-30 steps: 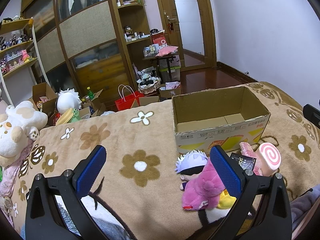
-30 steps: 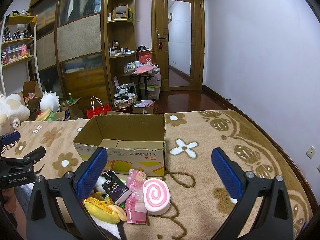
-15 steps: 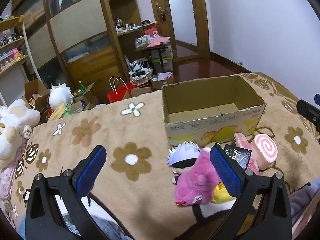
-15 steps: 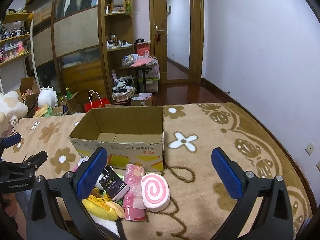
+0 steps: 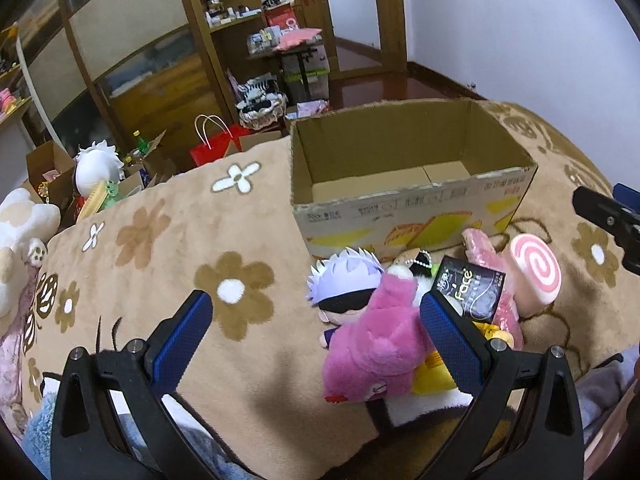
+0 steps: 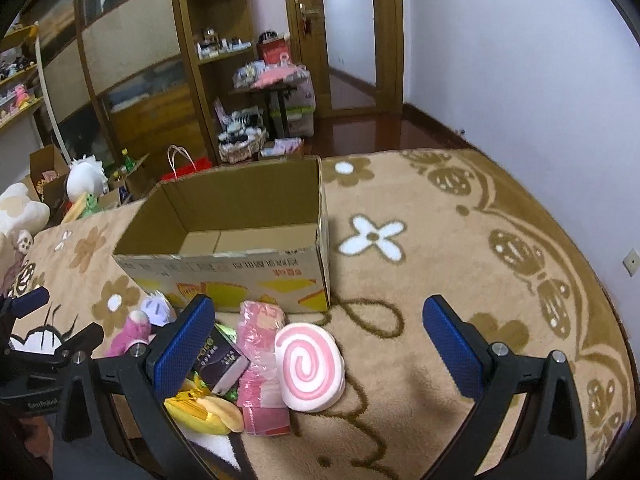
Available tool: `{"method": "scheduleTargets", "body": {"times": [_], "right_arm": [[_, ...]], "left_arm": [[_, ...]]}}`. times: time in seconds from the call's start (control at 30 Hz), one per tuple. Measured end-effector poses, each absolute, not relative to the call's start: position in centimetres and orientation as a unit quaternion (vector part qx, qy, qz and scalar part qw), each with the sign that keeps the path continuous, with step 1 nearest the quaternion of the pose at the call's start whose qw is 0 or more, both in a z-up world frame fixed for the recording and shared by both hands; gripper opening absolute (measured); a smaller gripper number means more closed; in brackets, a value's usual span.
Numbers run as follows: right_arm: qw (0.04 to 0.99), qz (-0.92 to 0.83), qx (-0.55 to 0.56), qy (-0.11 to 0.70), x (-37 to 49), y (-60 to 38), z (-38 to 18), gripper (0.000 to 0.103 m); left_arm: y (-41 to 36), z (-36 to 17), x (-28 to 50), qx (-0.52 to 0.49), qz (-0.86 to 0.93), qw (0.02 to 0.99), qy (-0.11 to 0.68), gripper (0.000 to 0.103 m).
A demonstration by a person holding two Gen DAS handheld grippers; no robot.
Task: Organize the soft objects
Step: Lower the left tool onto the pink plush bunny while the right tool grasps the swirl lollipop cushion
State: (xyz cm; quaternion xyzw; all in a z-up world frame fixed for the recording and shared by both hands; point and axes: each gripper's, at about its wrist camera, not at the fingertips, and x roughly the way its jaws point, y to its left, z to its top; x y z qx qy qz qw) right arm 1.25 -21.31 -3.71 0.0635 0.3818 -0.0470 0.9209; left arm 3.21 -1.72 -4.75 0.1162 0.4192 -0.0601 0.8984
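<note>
An open, empty cardboard box (image 5: 404,204) (image 6: 224,268) stands on the flowered blanket. In front of it lies a pile: a pink plush (image 5: 372,352), a white-haired doll (image 5: 344,280), a pink swirl cushion (image 6: 310,366) (image 5: 534,276), a black tissue pack (image 5: 472,290) (image 6: 218,358), a pink packet (image 6: 258,336) and a yellow plush (image 6: 204,410). My left gripper (image 5: 316,336) is open, low over the blanket, its right finger beside the pink plush. My right gripper (image 6: 318,340) is open, hovering over the swirl cushion.
The blanket (image 6: 460,264) covers the bed, with bare room right of the box. Beyond the far edge are a red bag (image 5: 212,148), cartons, a white plush (image 5: 96,168) and wooden shelving. A large cream plush (image 5: 20,220) lies at the left.
Both grippers have moved forward and down toward the pile and box. The objects have not moved. Both stay open.
</note>
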Motion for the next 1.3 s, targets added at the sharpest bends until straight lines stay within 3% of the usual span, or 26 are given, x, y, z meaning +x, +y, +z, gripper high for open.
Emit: {"method": "scheduleTargets", "body": {"times": [0.63, 0.8, 0.97, 1.17, 1.3], "right_arm": [[0.847, -0.040, 0.103, 0.519, 4.8, -23.4, -10.8, 0.103], [0.833, -0.021, 0.113, 0.541, 5.4, -23.3, -12.1, 0.091], [0.823, 0.007, 0.132, 0.552, 5.8, -23.2, -12.8, 0.063], [0.821, 0.028, 0.132, 0.554, 5.8, -22.6, -12.9, 0.044], [0.822, 0.034, 0.144, 0.550, 5.6, -22.9, -12.8, 0.036]], "left_arm": [[-5.8, -8.4, 4.9, 0.146, -0.094, 0.871, 0.460, 0.102], [-6.4, -9.6, 5.5, 0.162, -0.089, 0.861, 0.473, 0.102], [-6.0, -10.7, 6.3, 0.158, -0.085, 0.852, 0.492, 0.102], [-5.4, -11.3, 6.6, 0.144, -0.080, 0.848, 0.504, 0.102], [-4.9, -11.4, 6.7, 0.123, -0.090, 0.843, 0.516, 0.082]]}}
